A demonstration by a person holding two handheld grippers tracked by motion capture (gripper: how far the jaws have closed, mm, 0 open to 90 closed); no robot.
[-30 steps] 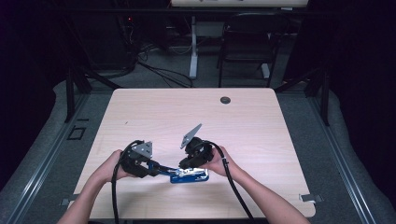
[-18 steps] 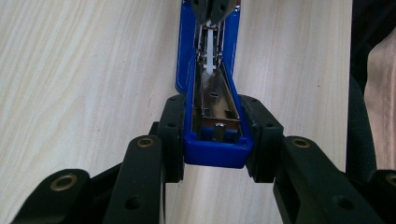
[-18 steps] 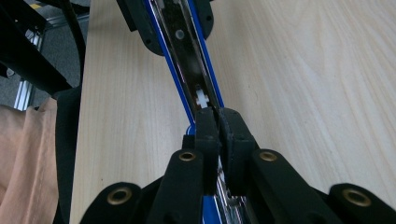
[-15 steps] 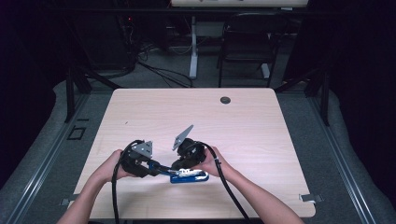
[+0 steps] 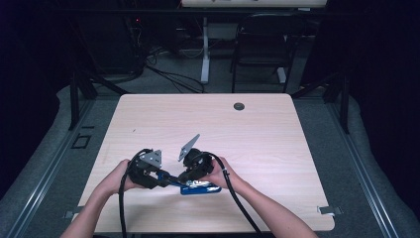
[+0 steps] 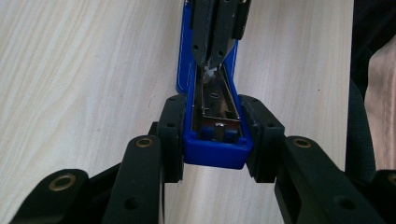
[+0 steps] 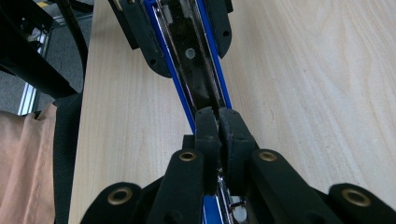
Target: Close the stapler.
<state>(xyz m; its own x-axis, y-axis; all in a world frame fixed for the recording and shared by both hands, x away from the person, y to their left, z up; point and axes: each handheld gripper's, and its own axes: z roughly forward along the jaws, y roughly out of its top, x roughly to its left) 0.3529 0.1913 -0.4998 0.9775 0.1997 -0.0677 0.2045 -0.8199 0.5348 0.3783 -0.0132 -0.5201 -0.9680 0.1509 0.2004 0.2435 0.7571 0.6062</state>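
My left gripper (image 6: pixel 212 135) is clamped on the near end of the blue stapler (image 6: pixel 212 151), one pad on each side wall. The stapler lies open, its metal staple channel (image 6: pixel 217 100) facing the camera. My right gripper (image 7: pixel 218 128) has its jaws pressed together, tips down in that channel; in the left gripper view it (image 6: pixel 215 42) comes in from the top centre of the frame. There's a small white bit at its tips, and I can't tell whether it's pinched or what it is.

In the high view the stapler (image 5: pixel 200 188) sits low and centre on the table (image 5: pixel 277 139), mostly covered by both grippers, so its far end is hard to read. The left gripper (image 5: pixel 148 171) and right gripper (image 5: pixel 195 166) point toward each other, forearms coming in from the bottom edge and cut off by it, with the right gripper's grey plate tilted up.

Count: two grippers, one stapler, one dark round spot (image 5: pixel 239 106) near the table's far edge.
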